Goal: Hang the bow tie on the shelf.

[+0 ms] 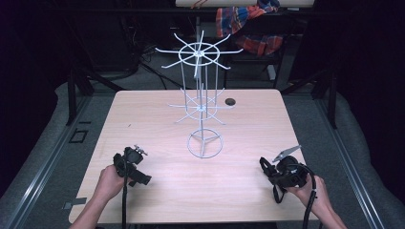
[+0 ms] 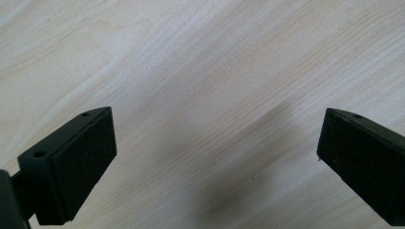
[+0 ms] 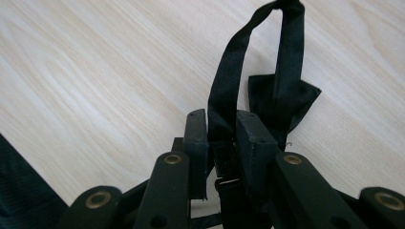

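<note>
One black bow tie (image 3: 282, 98) with a looped strap lies on the pale wooden tabletop (image 1: 248, 191) near its front right corner, its strap pinched between the closed jaws of the right gripper (image 3: 224, 126). The right gripper view shows this clearly: the strap rises in a loop from between the two jaws, and the tie's folded bow sits just beyond them on the wood. In the high view the same tie (image 1: 265, 167) reads as a small dark shape at the tip of the right gripper (image 1: 270, 172), held in the person's right hand (image 1: 308, 191). The left gripper (image 1: 136, 177) rests near the front left of the tabletop in the left hand (image 1: 111, 182). The left gripper view shows its two jaws spread wide apart over bare wood grain, with nothing between them. One white wire display stand (image 1: 203, 95), with two tiers of radiating hooks and a ring base, stands at the middle of the tabletop, well apart from both grippers. Behind the table a piece of red, blue and orange plaid cloth (image 1: 248, 24) hangs from a dark frame.
</note>
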The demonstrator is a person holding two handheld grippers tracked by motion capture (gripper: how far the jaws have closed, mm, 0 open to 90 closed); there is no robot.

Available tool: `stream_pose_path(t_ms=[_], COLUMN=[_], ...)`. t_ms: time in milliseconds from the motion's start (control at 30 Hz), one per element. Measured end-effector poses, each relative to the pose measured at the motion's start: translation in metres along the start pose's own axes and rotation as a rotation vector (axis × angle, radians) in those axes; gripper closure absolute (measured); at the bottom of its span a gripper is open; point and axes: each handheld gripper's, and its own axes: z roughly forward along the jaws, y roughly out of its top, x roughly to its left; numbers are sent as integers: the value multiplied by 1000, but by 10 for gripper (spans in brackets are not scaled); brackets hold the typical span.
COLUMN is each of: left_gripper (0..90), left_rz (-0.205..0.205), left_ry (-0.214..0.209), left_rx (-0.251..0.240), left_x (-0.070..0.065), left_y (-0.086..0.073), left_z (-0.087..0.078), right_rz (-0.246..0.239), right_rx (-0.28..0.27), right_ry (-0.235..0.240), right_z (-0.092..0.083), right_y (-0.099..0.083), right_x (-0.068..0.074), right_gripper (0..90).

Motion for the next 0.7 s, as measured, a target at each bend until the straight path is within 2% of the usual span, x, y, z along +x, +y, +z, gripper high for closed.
stream_pose_path(t_ms=[67,100,200,367,400,467,700], left_gripper=[0,0,0,0,0,0,0], left_rz=[4,5,6,1,1,2,0], left_ry=[0,1,3,6,5,6,8], left_rx=[4,5,4,0,1,2,-1], left_x=[0,0,0,0,0,0,1], left_y=[0,0,0,0,0,0,0], left_z=[0,0,0,0,0,0,0], right_rz=[10,36,62,80,73,106,134], right_rx=[-12,-43,-68,-94,-89,-140,-188], right_ry=[11,25,64,68,51,74,95], right_z=[-2,-6,-10,-18,-21,-24,-35], right_y=[0,-1,-2,-4,-4,-5,-7], right_x=[-1,-3,-8,-13,-14,-15,-22], right_gripper=[754,754,755,755,755,755,756])
